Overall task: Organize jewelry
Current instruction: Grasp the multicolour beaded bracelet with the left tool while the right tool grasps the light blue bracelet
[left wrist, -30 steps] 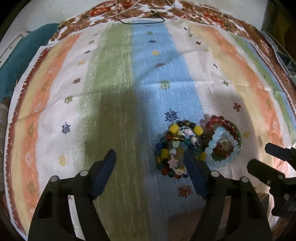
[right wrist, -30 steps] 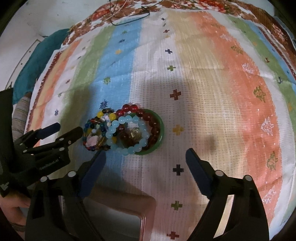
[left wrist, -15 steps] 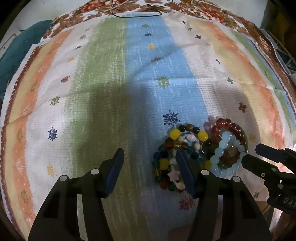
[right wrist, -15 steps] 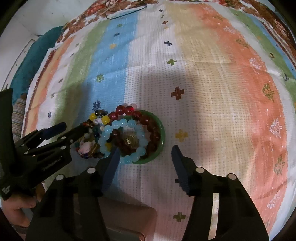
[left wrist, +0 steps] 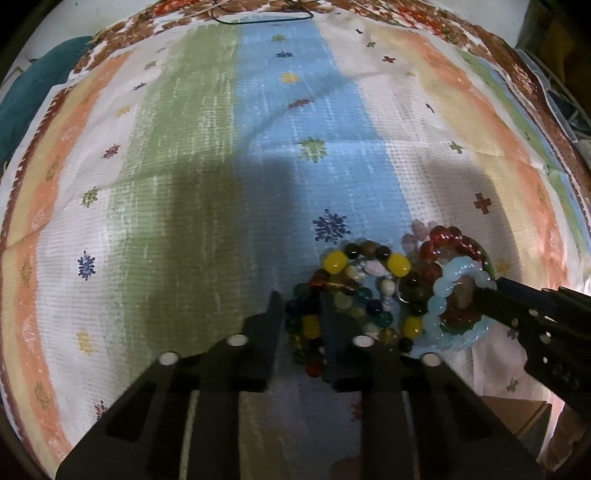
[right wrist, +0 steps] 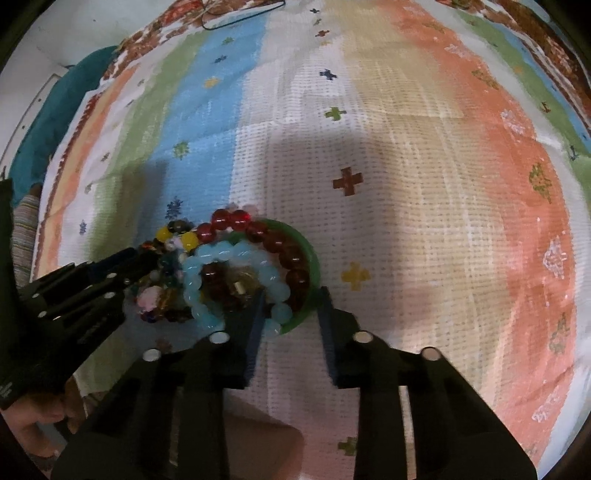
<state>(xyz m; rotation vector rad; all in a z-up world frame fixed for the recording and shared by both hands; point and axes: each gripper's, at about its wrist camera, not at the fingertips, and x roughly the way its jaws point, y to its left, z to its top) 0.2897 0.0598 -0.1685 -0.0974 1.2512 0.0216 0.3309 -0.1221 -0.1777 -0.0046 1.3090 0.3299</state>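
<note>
A pile of bead bracelets lies on the striped cloth. The multicolour bracelet with yellow beads is on the left of the pile. The pale blue bracelet, the dark red bracelet and the green bangle are on the right. My left gripper has its jaws nearly closed around the left edge of the multicolour bracelet. My right gripper has its jaws narrowed around the near rim of the green bangle and the pale blue beads. The right gripper also shows in the left wrist view.
The striped cloth covers the whole table. A black cord lies at its far edge. A teal cloth lies past the left edge. A brown box sits under my right gripper at the near edge.
Both grippers moved forward and down onto the pile and narrowed their jaws, the left around the multicolour bracelet, the right around the green bangle's rim.
</note>
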